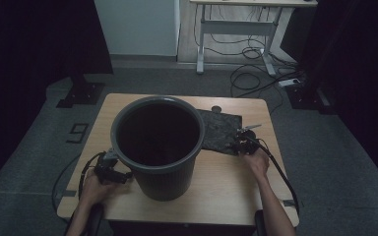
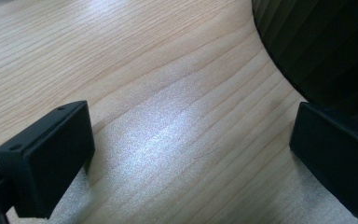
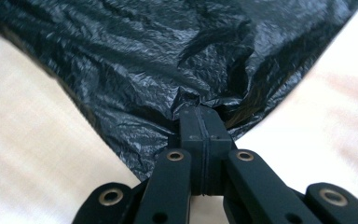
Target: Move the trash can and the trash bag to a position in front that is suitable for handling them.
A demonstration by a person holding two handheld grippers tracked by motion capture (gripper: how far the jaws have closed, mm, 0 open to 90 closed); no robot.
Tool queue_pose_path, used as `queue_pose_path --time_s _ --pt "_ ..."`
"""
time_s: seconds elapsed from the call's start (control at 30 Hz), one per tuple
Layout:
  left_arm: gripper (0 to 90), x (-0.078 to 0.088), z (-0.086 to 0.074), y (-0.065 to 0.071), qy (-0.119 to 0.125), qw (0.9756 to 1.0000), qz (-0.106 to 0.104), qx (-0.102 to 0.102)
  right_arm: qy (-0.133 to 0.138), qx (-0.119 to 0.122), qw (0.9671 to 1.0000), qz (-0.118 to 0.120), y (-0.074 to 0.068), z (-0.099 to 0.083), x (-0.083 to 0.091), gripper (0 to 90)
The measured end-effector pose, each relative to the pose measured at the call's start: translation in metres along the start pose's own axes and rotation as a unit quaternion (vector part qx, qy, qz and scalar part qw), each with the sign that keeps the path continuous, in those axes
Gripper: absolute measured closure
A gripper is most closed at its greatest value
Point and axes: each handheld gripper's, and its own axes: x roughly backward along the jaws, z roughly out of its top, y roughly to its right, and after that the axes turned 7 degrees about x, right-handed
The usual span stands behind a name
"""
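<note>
Near the table's front-left corner, our left gripper rests with jaws wide, just beside the grey bin. Farther out, by the right edge, our right gripper pinches the black plastic bag, lying flat behind the bin.

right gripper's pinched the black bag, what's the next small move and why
Probably lift the right gripper a little, drawing the black bag up off the table. Its jaws are shut on the bag's crumpled edge, while the bag lies flat beside the empty bin. The left gripper, open by the bin's base, could steady it.
</note>
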Motion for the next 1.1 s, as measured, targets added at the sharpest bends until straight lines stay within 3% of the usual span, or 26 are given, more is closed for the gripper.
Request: queue_pose_path --time_s 0.2,0.4,0.43,0.5,0.6,0.77,1.0,1.1 --pt "0.0 0.000 0.000 0.001 0.000 1.0000 0.002 0.002 0.001 0.021 0.9997 0.014 -0.039 -0.025 0.018 89.0" --pt "0.0 0.000 0.000 0.001 0.000 1.0000 0.003 0.003 0.001 0.045 0.9978 0.048 -0.082 -0.048 0.039 88.3" --pt "0.0 0.000 0.000 0.001 0.000 1.0000 0.003 0.003 -0.002 0.052 0.9972 0.053 -0.087 -0.050 0.042 82.7" --pt "0.0 0.000 0.000 0.001 0.000 1.0000 0.003 0.003 -0.004 0.064 0.9971 0.042 -0.087 -0.049 0.051 61.8" --pt "0.0 0.000 0.000 0.001 0.000 1.0000 0.003 0.003 0.004 0.060 0.9982 -0.007 -0.067 -0.039 0.062 44.0" --pt "0.0 0.000 0.000 0.001 0.000 1.0000 0.003 0.003 -0.001 0.023 0.9979 -0.060 -0.017 -0.023 0.051 39.5" --pt "0.0 0.000 0.000 0.001 0.000 1.0000 0.003 0.003 -0.005 -0.032 0.9959 -0.085 0.034 -0.014 0.014 38.6" --pt "0.0 0.000 0.000 0.001 0.000 1.0000 0.003 0.003 0.009 -0.054 0.9959 -0.072 0.048 -0.015 0.007 43.9"
